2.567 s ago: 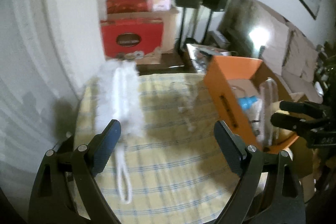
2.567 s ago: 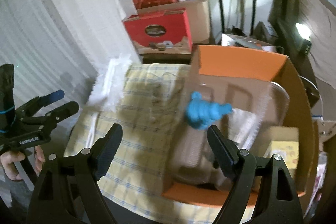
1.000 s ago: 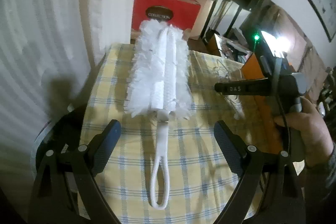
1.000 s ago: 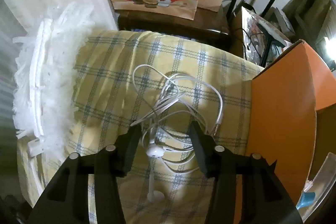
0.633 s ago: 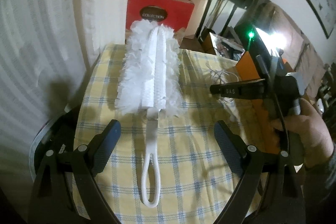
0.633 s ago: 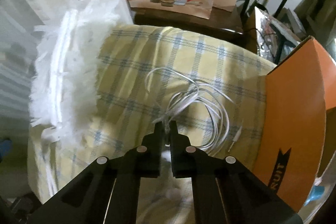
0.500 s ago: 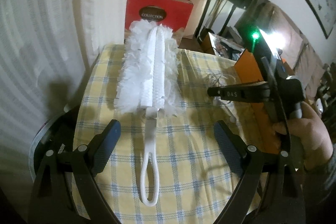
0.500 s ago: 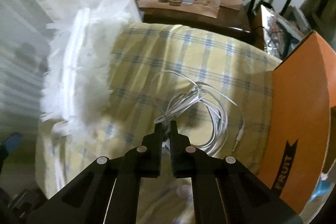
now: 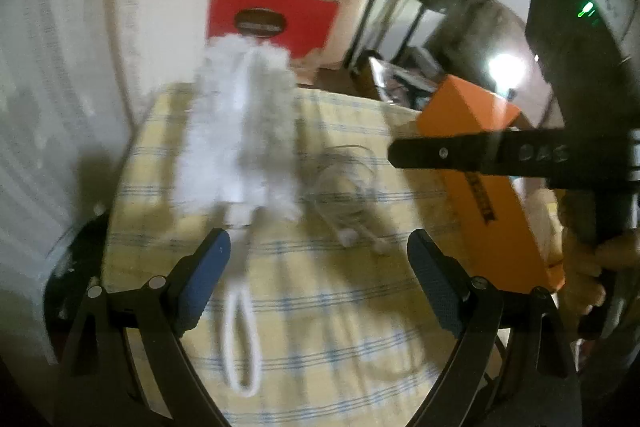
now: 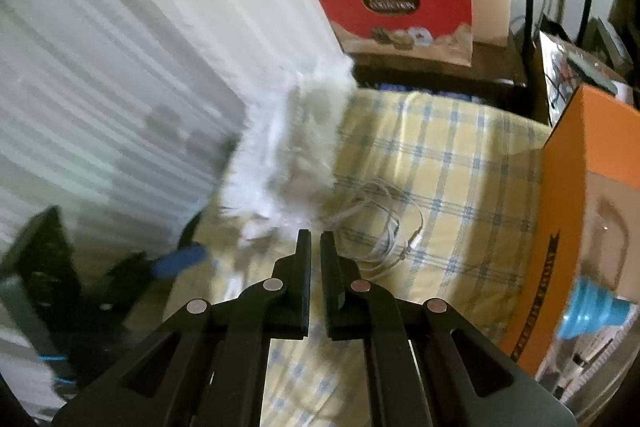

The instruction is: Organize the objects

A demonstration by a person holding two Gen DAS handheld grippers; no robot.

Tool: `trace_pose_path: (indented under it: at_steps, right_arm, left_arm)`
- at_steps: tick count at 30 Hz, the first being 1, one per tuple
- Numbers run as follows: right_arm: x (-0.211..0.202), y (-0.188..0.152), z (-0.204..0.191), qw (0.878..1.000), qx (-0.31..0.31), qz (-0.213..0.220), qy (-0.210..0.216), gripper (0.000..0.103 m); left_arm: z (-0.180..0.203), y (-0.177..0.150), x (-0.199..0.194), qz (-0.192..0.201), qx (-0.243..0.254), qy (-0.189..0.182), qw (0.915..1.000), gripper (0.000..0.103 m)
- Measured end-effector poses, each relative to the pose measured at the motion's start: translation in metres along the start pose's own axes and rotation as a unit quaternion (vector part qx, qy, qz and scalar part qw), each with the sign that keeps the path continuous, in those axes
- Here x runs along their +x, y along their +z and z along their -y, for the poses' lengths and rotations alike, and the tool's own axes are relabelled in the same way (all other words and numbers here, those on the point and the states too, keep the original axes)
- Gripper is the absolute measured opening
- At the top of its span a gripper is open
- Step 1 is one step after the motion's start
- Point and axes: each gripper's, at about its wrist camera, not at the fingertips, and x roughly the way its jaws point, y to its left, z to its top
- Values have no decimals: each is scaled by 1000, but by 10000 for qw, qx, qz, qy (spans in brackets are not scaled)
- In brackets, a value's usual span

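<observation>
Since half a second ago, right gripper (image 10: 315, 239) has risen clear of the white earphone cable (image 10: 380, 223); its jaws are pressed nearly together with nothing visibly between them. The cable lies loose on the yellow checked tablecloth (image 10: 460, 163), at 1 o'clock from the fingertips. Left gripper (image 9: 318, 259) holds its jaws wide apart and empty above the cloth. White duster (image 9: 244, 143) lies at 11 o'clock from it, loop handle toward the camera. Orange box (image 9: 484, 179) stands at 3 o'clock, behind the right gripper's closed fingers (image 9: 440, 155). Both views are motion-blurred.
</observation>
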Motion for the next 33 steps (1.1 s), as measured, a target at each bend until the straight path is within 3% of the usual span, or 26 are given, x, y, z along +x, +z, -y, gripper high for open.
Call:
trace_pose_path:
  at_steps: [2,7,9,12,14,19,22,28,30,31,33]
  right_arm:
    - [-10,-1,-7,9999,-87,75,-68,4]
    - [-13,-5,-3,9974,-64,84,-707,10]
    - [-5,-6,6,9970,73,13,-775,10]
    - [13,-6,19,9959,262,-117,-853,18]
    - [25,-5,25,9951,340,-177,-909,32]
    - [54,-1,40,9924,521,-367,-1049,37]
    - [68,0,53,9899,780,-532,-1060,38]
    - [77,-2,55,9898,713,-553,-1100,38]
    - [80,-3,51,9902,633,-533,-1128,30]
    - [81,-5,50,9905,575,-534,-1131,19]
    - [83,-7,52,9916,641,-524,-998,13]
  left_arm:
    - [7,0,5,-13,30,-111,9999,89]
    - [22,4,27,-144,142,187,9996,89]
    - [27,6,39,-212,213,373,9988,87]
    - [32,8,55,-380,264,421,9980,72]
    - [35,9,64,-487,277,414,9976,67]
    - [38,11,82,-567,249,494,9969,64]
    - [37,9,93,-681,212,484,9963,43]
    - [34,3,100,-621,216,522,9965,24]
    - [31,2,100,-588,137,460,9971,4]
    - [29,2,100,-575,79,394,9975,3]
    - [24,2,99,-549,-63,217,9982,3]
